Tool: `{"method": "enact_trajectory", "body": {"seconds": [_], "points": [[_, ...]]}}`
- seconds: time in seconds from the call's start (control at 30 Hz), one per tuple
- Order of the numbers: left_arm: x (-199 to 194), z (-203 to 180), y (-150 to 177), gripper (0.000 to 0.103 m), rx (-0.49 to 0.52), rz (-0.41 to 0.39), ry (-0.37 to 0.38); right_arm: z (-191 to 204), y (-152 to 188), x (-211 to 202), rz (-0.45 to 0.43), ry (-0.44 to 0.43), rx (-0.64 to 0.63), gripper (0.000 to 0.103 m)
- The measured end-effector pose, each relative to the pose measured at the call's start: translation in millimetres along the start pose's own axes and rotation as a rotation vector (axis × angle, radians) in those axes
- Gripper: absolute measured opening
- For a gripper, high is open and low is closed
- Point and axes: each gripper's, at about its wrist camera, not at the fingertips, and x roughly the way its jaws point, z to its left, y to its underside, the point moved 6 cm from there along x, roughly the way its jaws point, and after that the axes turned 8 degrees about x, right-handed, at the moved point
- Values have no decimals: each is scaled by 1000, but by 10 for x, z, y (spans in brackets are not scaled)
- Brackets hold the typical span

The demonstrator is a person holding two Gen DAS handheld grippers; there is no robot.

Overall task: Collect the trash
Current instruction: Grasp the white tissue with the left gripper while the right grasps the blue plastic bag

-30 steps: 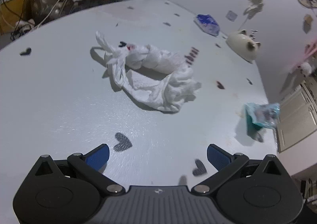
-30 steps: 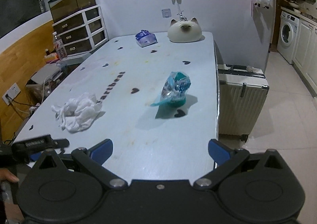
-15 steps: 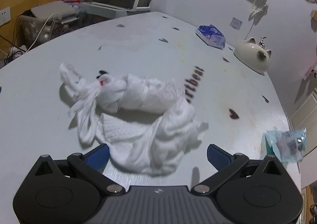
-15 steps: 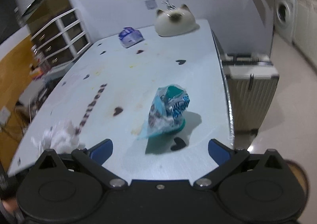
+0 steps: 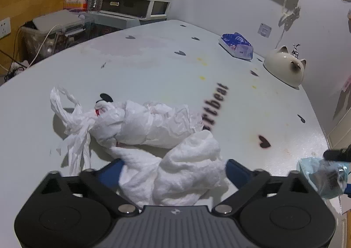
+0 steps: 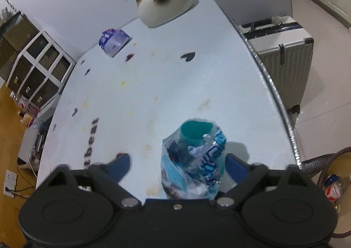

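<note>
1. My left hand-held gripper (image 5: 173, 170) sits low over the pale surface (image 5: 153, 67), angled down, with the crumpled white tissue (image 5: 184, 169) lying between its blue fingers (image 5: 109, 171).
2. Its jaws have just been closing a little around that tissue; the wad fills the gap and brushes both fingers, but I cannot tell whether the pads are truly pressing, so I read it as not yet clenched.
3. Touching the far side of the tissue lies a knotted white plastic bag (image 5: 136, 122), its loose handles trailing to the left.
4. My right hand-held gripper (image 6: 177, 166) straddles the clear blue-printed wrapper bag (image 6: 195, 160), which stands near the right edge of the surface with a teal cup (image 6: 196, 132) inside it.
5. Those jaws have just been closing too. The right finger touches the bag, while the left finger (image 6: 119, 166) stands apart from it, so nothing is grasped yet.
6. In the left view, the same wrapper bag (image 5: 322, 177) shows at the far right, with the tip of my other gripper at it.
7. Farther off stand a blue tissue pack (image 5: 237, 46) and a cat-shaped ceramic piece (image 5: 285, 67), both near the wall.
8. A white suitcase (image 6: 283, 54) stands on the floor beside the surface.
</note>
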Motion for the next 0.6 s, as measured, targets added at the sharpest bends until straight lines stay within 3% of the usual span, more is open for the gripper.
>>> {"method": "enact_trajectory", "body": {"seconds": [0.03, 0.1, 0.3, 0.4, 0.6], "points": [[-10, 3, -6, 83, 2, -1, -1, 6, 29, 5, 5, 1, -3, 62], [-19, 7, -15, 67, 10, 3, 4, 23, 79, -28, 8, -3, -24, 59], [-74, 48, -1, 32, 11, 35, 10, 113, 235, -157, 21, -27, -105, 54], [-143, 42, 14, 26, 19, 45, 24, 165, 386, -254, 33, -28, -166, 53], [-388, 15, 109, 24, 39, 64, 57, 209, 743, -486, 60, -30, -271, 52]]}}
